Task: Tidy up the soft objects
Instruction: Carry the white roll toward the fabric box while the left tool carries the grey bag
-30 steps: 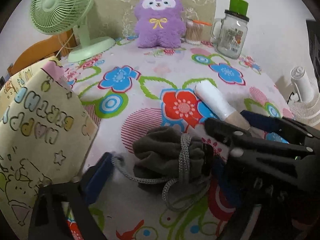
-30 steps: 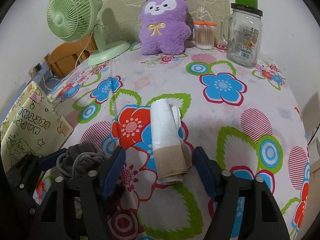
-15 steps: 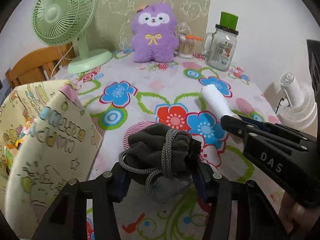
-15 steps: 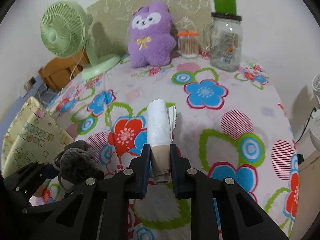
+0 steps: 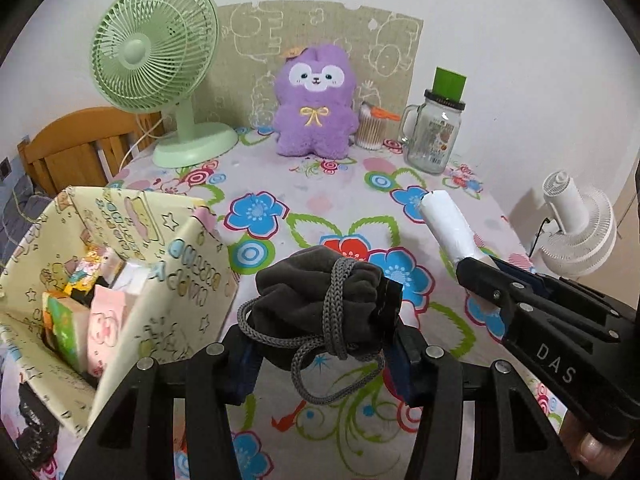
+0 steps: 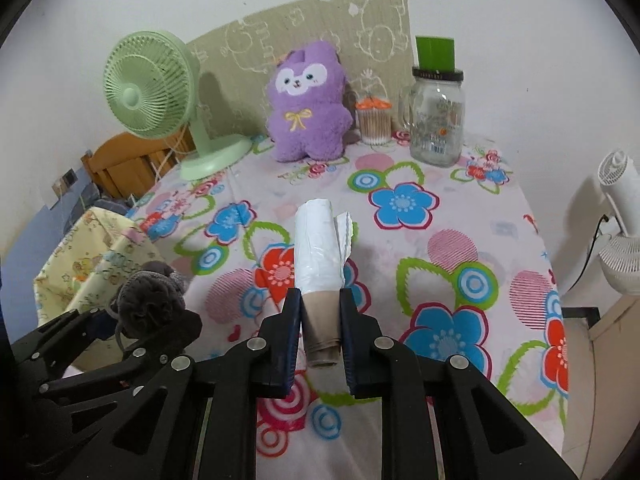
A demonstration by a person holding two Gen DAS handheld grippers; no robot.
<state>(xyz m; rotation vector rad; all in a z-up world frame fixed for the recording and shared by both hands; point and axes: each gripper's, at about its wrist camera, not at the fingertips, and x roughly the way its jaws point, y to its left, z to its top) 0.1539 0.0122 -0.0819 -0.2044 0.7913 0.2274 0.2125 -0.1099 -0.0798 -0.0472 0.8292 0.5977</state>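
Since a second ago we have raised both loads off the flowered tablecloth [image 6: 460,216]; our left gripper [image 5: 320,344] clamps the dark grey drawstring fabric pouch [image 5: 320,304] between its fingers; our right gripper [image 6: 320,320] pinches the white plastic-bag roll [image 6: 318,248] at its near end.

Since 1 second ago, the left gripper [image 5: 320,344] has closed on the grey drawstring pouch [image 5: 320,312] and the right gripper [image 6: 320,328] on the white roll [image 6: 320,252]; both objects now hang raised above the tabletop [image 6: 440,220].
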